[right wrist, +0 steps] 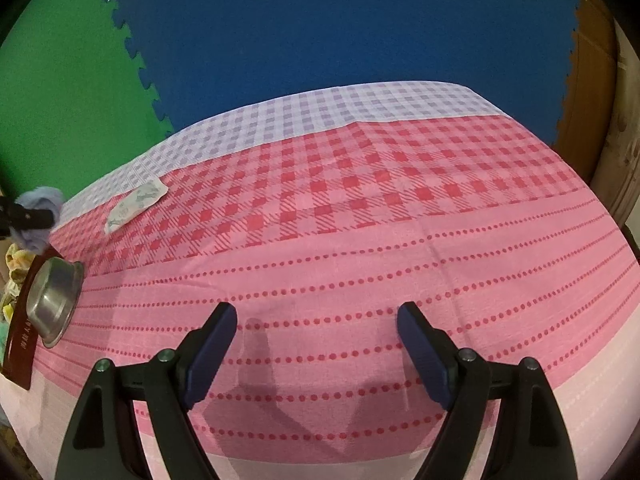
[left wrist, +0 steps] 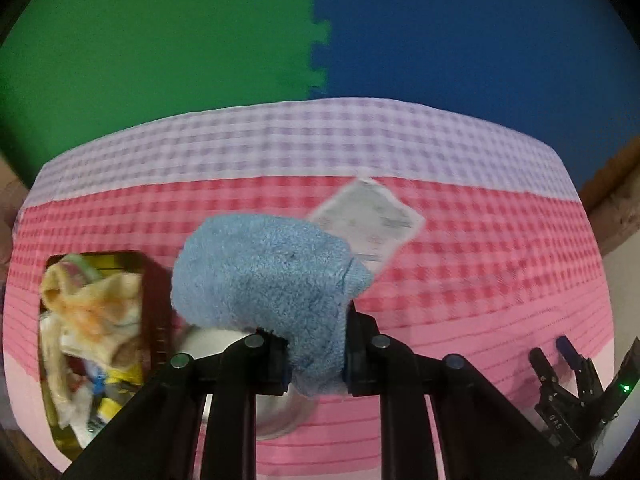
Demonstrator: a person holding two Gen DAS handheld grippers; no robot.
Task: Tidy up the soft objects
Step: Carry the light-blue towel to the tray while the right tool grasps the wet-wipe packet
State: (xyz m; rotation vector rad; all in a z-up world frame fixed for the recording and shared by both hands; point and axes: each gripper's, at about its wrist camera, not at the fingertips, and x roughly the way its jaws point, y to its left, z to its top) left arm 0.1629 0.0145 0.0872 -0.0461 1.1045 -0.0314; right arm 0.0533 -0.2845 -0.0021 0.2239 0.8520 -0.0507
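Observation:
My left gripper (left wrist: 316,360) is shut on a fluffy blue cloth (left wrist: 268,272) and holds it above the table, just right of a dark box (left wrist: 158,320) filled with yellow and cream soft items (left wrist: 92,304). The blue cloth also shows at the far left of the right wrist view (right wrist: 36,216). A flat white printed cloth (left wrist: 372,220) lies on the checked tablecloth beyond it, also seen in the right wrist view (right wrist: 136,200). My right gripper (right wrist: 316,344) is open and empty, low over the pink tablecloth.
A steel bowl (right wrist: 54,304) stands next to the box (right wrist: 20,344) at the table's left edge. The pink and lilac checked tablecloth (right wrist: 360,208) covers the table. Green and blue foam mats (left wrist: 320,40) form the wall behind.

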